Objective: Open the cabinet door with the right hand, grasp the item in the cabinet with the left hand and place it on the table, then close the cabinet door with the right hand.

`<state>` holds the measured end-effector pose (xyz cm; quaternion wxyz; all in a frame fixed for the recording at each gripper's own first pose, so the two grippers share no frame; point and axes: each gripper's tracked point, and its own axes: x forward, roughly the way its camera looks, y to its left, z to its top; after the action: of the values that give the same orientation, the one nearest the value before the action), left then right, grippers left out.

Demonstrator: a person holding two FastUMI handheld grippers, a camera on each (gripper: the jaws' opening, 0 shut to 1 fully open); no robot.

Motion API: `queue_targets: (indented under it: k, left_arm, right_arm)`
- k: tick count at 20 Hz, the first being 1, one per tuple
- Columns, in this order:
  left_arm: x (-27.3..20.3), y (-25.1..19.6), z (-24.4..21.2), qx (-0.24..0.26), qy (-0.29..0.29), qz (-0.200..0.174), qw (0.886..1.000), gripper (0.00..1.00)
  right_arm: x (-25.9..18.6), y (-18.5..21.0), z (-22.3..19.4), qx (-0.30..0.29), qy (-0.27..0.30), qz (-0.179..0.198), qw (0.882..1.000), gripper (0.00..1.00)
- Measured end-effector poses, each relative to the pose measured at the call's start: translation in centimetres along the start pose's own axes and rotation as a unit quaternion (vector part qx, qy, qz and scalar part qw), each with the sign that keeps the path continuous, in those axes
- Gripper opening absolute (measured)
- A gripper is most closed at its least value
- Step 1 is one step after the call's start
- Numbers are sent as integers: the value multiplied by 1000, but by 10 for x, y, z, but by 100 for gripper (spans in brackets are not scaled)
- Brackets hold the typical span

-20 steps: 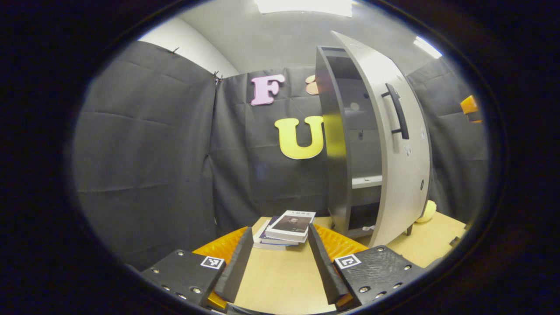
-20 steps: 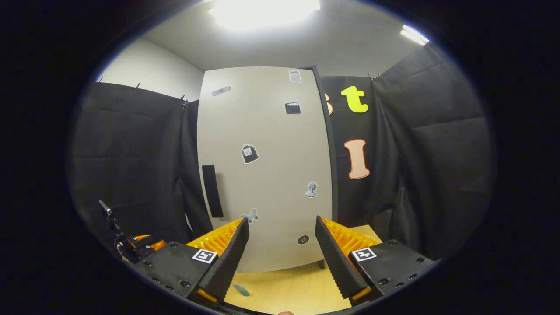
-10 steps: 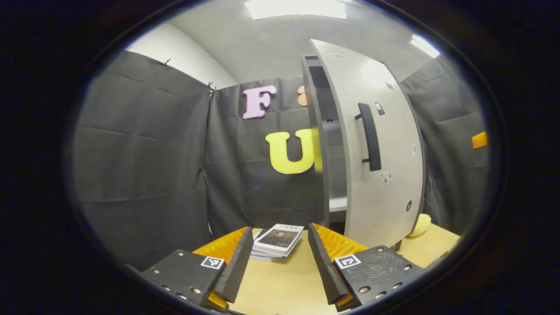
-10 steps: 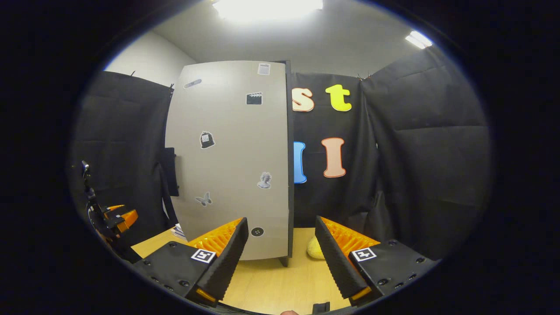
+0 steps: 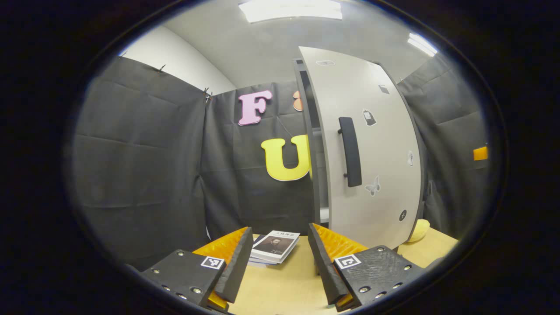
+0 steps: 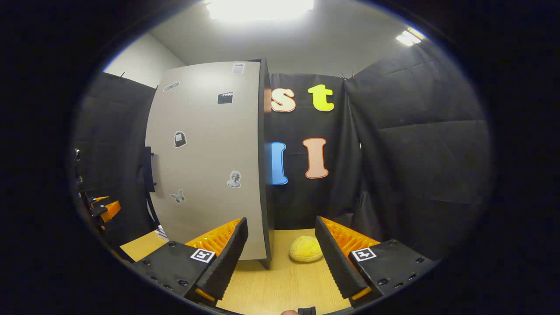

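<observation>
While both hover over the table (image 6: 284,280), left tool (image 5: 276,258) wide (empty), right tool (image 6: 282,253) wide.

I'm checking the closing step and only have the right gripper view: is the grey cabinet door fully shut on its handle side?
Observer: Not quite. The left gripper view shows a narrow gap between the grey cabinet door and the dark cabinet frame, beside the black bar handle.
Operator: Is anything lying on the table over there?
Observer: Yes, a small stack of paperback books lies flat on the light wooden table, left of the cabinet.
Operator: Is the left tool holding anything?
Observer: No. The left tool is open and empty, and the books lie ahead of it.
</observation>
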<state>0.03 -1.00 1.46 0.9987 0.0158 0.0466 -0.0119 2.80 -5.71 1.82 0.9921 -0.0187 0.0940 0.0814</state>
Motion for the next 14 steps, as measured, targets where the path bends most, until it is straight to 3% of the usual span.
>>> queue_targets:
  k: [14]
  left_arm:
    - [9,-2,-5,2,2,-6,1000,76]
  right_arm:
    - [14,-13,-14,21,12,-3,1000,98]
